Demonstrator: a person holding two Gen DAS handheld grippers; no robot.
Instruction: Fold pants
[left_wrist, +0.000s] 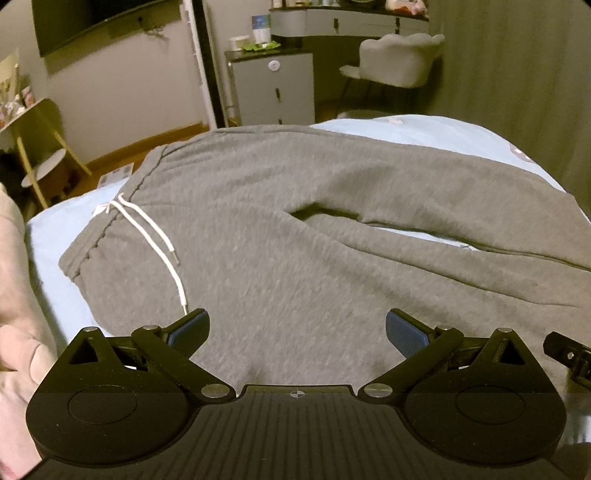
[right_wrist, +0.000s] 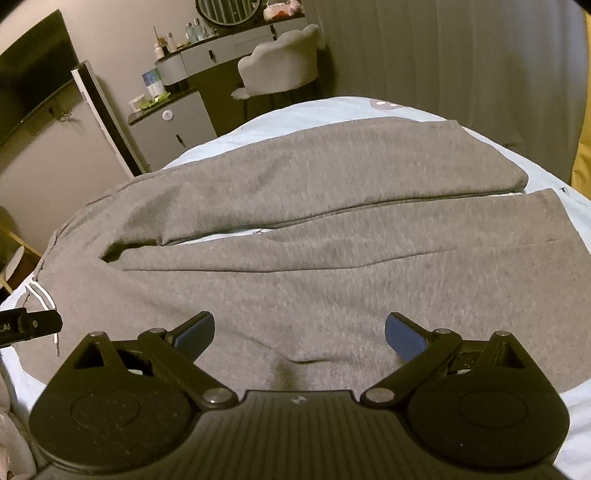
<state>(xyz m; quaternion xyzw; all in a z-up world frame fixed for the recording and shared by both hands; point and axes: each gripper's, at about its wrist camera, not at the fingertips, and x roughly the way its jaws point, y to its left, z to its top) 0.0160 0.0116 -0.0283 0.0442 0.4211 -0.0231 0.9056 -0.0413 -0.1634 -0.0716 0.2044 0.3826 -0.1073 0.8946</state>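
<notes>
Pants (left_wrist: 295, 229) are lying spread flat on the bed (left_wrist: 424, 129), legs parted, so we are hovering the left claw (left_wrist: 297, 332) and right claw (right_wrist: 299, 336), both wide and empty, over the near edge, probably to pinch it.

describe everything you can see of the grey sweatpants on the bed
The grey sweatpants look like soft heathered fleece knit. They lie spread flat on the light blue bedsheet, unfolded, with the elastic waistband to the left and both legs running right. A white drawstring trails loose over the front. The two legs lie close, parted by a narrow gap showing sheet, with a small fold at the crotch. Both grippers, left and right, hover open above the near edge, gripping nothing.
</notes>
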